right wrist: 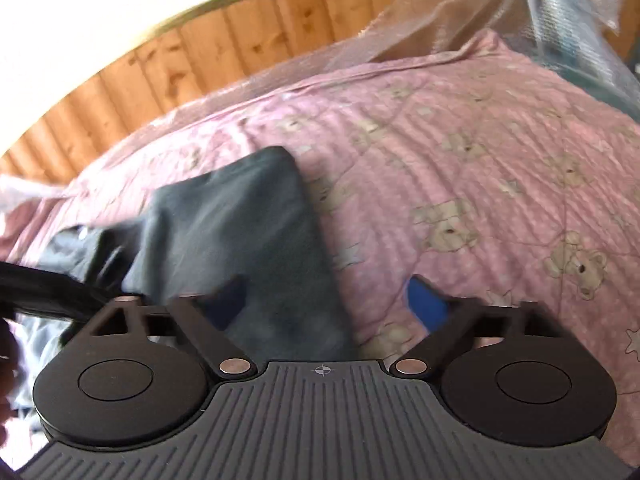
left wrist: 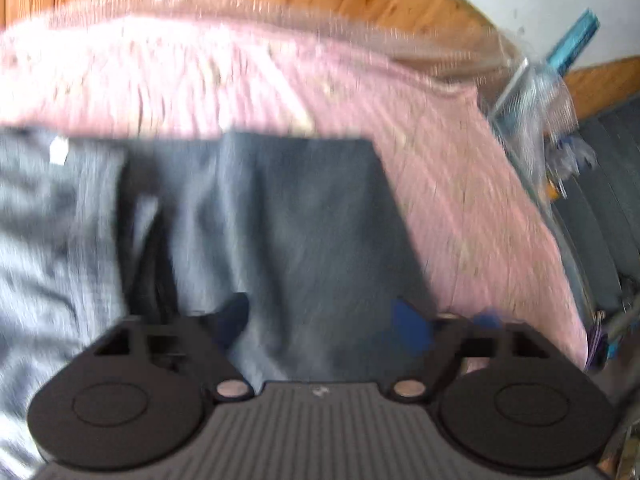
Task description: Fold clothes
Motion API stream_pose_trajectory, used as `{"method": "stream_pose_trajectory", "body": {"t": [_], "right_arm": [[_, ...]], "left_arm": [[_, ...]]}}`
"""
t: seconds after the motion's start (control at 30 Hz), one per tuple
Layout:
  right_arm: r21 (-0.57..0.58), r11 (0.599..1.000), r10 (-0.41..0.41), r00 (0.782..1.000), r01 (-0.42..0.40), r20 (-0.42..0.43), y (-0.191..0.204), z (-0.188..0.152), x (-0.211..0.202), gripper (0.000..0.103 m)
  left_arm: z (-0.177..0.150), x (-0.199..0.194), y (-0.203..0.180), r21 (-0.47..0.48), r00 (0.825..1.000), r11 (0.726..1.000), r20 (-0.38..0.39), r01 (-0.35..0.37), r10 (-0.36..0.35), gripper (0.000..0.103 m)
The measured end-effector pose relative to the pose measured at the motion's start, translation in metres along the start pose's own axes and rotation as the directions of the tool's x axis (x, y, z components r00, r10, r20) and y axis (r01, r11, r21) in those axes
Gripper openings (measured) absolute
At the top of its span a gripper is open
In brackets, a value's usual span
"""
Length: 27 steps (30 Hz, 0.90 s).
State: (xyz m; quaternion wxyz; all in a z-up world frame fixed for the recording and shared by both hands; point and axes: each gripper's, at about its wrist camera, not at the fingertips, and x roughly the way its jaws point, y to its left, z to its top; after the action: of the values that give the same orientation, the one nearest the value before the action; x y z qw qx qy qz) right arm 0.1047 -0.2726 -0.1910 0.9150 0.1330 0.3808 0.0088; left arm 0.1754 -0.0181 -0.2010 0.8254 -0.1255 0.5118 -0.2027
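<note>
A dark grey garment (left wrist: pixel 288 216) lies on a pink bedspread (left wrist: pixel 460 184); the left wrist view is blurred. My left gripper (left wrist: pixel 320 320) is open just above the garment, its blue-padded fingertips (left wrist: pixel 408 324) spread apart with cloth between and below them. In the right wrist view the same garment (right wrist: pixel 248 232) lies folded with a straight right edge on the pink teddy-bear bedspread (right wrist: pixel 480 168). My right gripper (right wrist: pixel 328 300) is open over that right edge, left finger over cloth, right finger (right wrist: pixel 426 300) over bedspread. Neither holds anything.
A lighter grey cloth (left wrist: pixel 52 240) lies left of the garment. A wooden panelled wall (right wrist: pixel 192 56) runs behind the bed. Clear plastic wrap (left wrist: pixel 536 120) and clutter sit at the bed's right edge. A dark strap (right wrist: pixel 44 284) crosses at the left.
</note>
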Motion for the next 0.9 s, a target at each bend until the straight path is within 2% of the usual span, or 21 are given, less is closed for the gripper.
{"method": "stream_pose_trajectory", "body": {"t": [0.03, 0.07, 0.1, 0.13, 0.2, 0.3, 0.37, 0.4, 0.43, 0.47, 0.5, 0.53, 0.57, 0.6, 0.63, 0.67, 0.7, 0.73, 0.77, 0.87, 0.9], "right_arm": [[-0.008, 0.999, 0.032, 0.998, -0.032, -0.046, -0.002, -0.001, 0.011, 0.048], [-0.022, 0.997, 0.069, 0.994, -0.071, -0.088, -0.002, -0.002, 0.020, 0.026], [-0.057, 0.995, 0.079, 0.993, -0.084, -0.090, 0.002, -0.002, 0.021, 0.019], [-0.119, 0.990, 0.069, 0.996, -0.075, -0.055, 0.011, 0.000, 0.013, 0.006], [-0.250, 0.966, 0.069, 0.998, -0.064, 0.014, 0.034, 0.003, -0.006, 0.006], [-0.438, 0.897, 0.109, 0.989, -0.055, 0.099, 0.075, 0.001, -0.031, 0.006], [-0.524, 0.848, 0.162, 0.979, -0.074, 0.123, 0.099, -0.005, -0.038, 0.006], [-0.545, 0.834, 0.181, 0.976, -0.088, 0.120, 0.108, -0.008, -0.037, 0.006], [-0.559, 0.824, 0.192, 0.975, -0.096, 0.115, 0.115, -0.012, -0.035, 0.006], [-0.569, 0.816, 0.191, 0.976, -0.097, 0.107, 0.120, -0.015, -0.031, 0.007], [-0.575, 0.813, 0.181, 0.978, -0.091, 0.101, 0.123, -0.018, -0.028, 0.013], [-0.569, 0.819, 0.164, 0.979, -0.065, 0.124, 0.123, -0.019, -0.029, 0.041], [-0.551, 0.834, 0.138, 0.976, -0.021, 0.171, 0.121, -0.020, -0.033, 0.060], [-0.543, 0.840, 0.130, 0.973, -0.006, 0.190, 0.121, -0.021, -0.035, 0.094], [-0.545, 0.838, 0.140, 0.973, -0.020, 0.181, 0.123, -0.023, -0.033, 0.100], [-0.547, 0.836, 0.151, 0.974, -0.033, 0.172, 0.125, -0.024, -0.032, 0.096], [-0.557, 0.828, 0.163, 0.978, -0.063, 0.133, 0.129, -0.025, -0.026, 0.074], [-0.571, 0.814, 0.177, 0.982, -0.110, 0.063, 0.135, -0.025, -0.017, 0.031], [-0.584, 0.802, 0.177, 0.984, -0.124, 0.035, 0.143, -0.026, -0.013, 0.018], [-0.612, 0.784, 0.202, 0.975, -0.107, 0.089, 0.171, -0.026, -0.034, 0.016], [-0.627, 0.771, 0.215, 0.973, -0.114, 0.087, 0.186, -0.026, -0.039, 0.016]], "left_arm": [[0.009, -0.001, -0.007, -0.001, 1.000, 1.000, 0.003, 0.009, -0.009, 0.088], [0.021, 0.004, -0.017, 0.021, 1.000, 1.000, -0.005, 0.010, -0.010, 0.088], [0.034, 0.008, -0.027, 0.044, 1.000, 0.999, -0.015, 0.011, -0.010, 0.088], [0.044, 0.015, -0.038, 0.077, 1.000, 0.997, -0.022, -0.005, 0.007, 0.088], [0.065, 0.034, -0.063, 0.144, 0.997, 0.988, -0.041, -0.056, 0.063, 0.088], [0.075, 0.061, -0.087, 0.219, 0.989, 0.975, -0.129, -0.046, 0.076, 0.088], [0.072, 0.073, -0.092, 0.296, 0.970, 0.953, -0.205, -0.065, 0.130, 0.083], [0.070, 0.077, -0.092, 0.342, 0.961, 0.935, -0.215, -0.095, 0.176, 0.051], [0.067, 0.078, -0.090, 0.395, 0.947, 0.907, -0.211, -0.144, 0.243, 0.009], [0.069, 0.069, -0.081, 0.369, 0.952, 0.918, -0.199, -0.146, 0.231, 0.011], [0.070, 0.060, -0.072, 0.339, 0.958, 0.929, -0.185, -0.145, 0.218, 0.010], [0.072, 0.050, -0.063, 0.310, 0.964, 0.940, -0.171, -0.144, 0.204, 0.010], [0.074, 0.038, -0.055, 0.263, 0.976, 0.958, -0.154, -0.113, 0.157, 0.009], [0.076, 0.026, -0.047, 0.215, 0.985, 0.973, -0.133, -0.079, 0.109, 0.008], [0.077, 0.014, -0.039, 0.168, 0.992, 0.985, -0.110, -0.042, 0.062, 0.008], [0.077, 0.000, -0.028, 0.129, 0.996, 0.992, -0.090, 0.003, 0.009, 0.008], [0.075, -0.015, -0.014, 0.102, 0.997, 0.993, -0.047, 0.061, -0.056, 0.008], [0.074, -0.030, 0.000, 0.077, 0.993, 0.990, -0.001, 0.121, -0.121, 0.002], [0.075, -0.046, 0.013, 0.059, 0.989, 0.988, 0.030, 0.144, -0.146, 0.001], [0.068, -0.110, 0.082, -0.054, 0.968, 0.980, 0.170, 0.194, -0.182, 0.001], [0.063, -0.127, 0.110, -0.105, 0.967, 0.976, 0.192, 0.190, -0.167, 0.001]]}}
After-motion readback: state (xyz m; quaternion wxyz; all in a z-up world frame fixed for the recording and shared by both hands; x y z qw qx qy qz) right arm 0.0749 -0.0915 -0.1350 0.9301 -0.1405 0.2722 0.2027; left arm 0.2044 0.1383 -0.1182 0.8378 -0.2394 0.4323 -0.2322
